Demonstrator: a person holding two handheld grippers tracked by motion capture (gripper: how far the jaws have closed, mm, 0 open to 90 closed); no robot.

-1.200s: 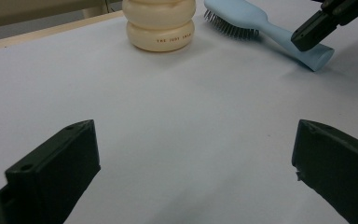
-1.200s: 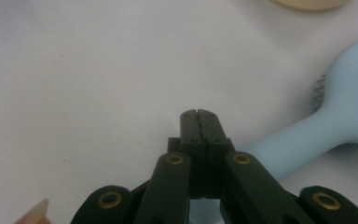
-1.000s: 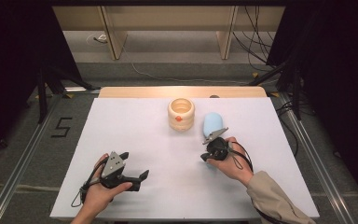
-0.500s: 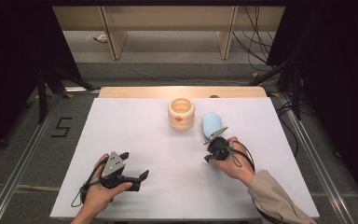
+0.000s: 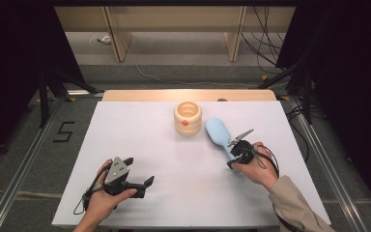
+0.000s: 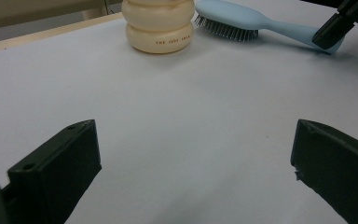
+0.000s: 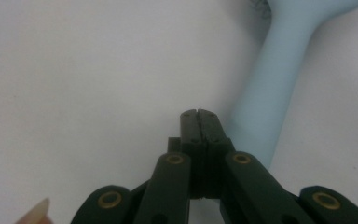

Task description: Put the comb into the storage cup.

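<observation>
A: Which step is judged to be in hand?

B: An approach to the hairbrush. The right gripper is seen with its jaws pressed together, nothing pinched, their tips just beside the end of the brush's handle, on the side away from the ribbed cream pot. The brush itself lies flat on the white bench, just beside that pot, head nearest it.

A: And the left gripper?

B: Its jaws are spread wide with only bare bench between them, well apart from the pot, toward the near edge.

A: What would the next move call for?

B: Probably the right jaws must be opened and set astride the handle. It looks like smooth, rounded pale blue plastic, so a slip is likely unless it is gripped squarely; the head's underside is bristled
</observation>
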